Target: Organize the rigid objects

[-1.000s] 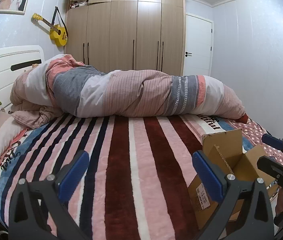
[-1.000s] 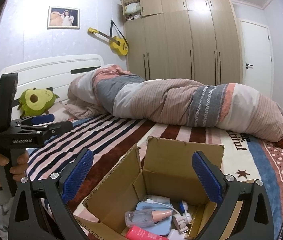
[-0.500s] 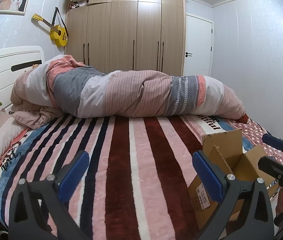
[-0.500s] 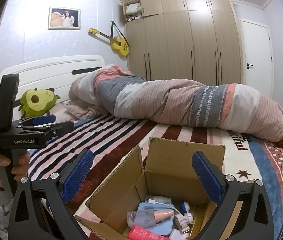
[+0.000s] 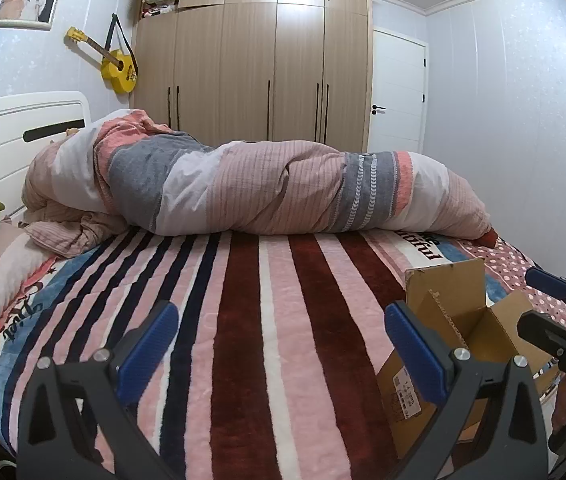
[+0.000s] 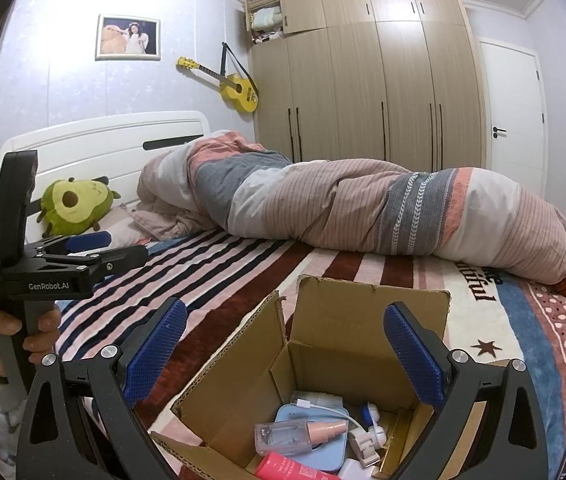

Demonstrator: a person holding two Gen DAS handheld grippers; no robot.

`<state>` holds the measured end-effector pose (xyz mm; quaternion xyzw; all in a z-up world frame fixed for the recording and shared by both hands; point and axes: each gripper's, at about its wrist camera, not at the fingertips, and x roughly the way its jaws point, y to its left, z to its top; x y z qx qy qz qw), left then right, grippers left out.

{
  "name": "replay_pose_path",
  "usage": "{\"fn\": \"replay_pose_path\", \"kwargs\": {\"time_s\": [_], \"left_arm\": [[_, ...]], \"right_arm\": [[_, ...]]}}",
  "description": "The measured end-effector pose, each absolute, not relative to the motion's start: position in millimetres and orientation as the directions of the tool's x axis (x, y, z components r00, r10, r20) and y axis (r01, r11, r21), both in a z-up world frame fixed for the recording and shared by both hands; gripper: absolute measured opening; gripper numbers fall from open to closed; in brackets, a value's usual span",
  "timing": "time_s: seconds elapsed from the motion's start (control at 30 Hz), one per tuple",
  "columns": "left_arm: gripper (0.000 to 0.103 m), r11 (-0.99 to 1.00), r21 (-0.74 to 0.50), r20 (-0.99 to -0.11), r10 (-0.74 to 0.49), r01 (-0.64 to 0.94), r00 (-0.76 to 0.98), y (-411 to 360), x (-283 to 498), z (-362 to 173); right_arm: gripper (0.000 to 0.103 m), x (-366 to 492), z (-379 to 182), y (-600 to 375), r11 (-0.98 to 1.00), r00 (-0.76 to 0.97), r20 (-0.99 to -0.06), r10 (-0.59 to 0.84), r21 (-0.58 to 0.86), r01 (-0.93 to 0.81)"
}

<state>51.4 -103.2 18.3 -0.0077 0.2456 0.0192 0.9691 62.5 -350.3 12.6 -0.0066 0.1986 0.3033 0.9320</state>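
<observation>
Overhead, wardrobe (image 5: 267, 68) — below, striped blanket (image 5: 267, 320).

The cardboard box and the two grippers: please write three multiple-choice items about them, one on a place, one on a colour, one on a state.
1. Where does the cardboard box stand?
A. on the striped blanket
B. on the floor
C. on a shelf

2. Which colour has the cap of the clear spray bottle in the box?
A. green
B. pink
C. black

3. How is the right gripper?
A. shut on a bottle
B. shut and empty
C. open and empty

Answers:
1 A, the stripes surround the box.
2 B, its cap is pale pink.
3 C, both blue pads stand far apart with nothing between them.
</observation>
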Motion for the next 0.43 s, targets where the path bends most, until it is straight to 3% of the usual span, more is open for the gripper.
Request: {"fn": "replay_pose_path", "kwargs": {"time_s": [0.43], "left_arm": [[0.102,0.999,-0.001,-0.477,0.047,-0.054,0.878,-105.8,50.8,17.7]], "right_arm": [[0.099,62.0,12.8,-350.5,0.816,0.737,-0.372,0.564,0.110,-0.568]]}}
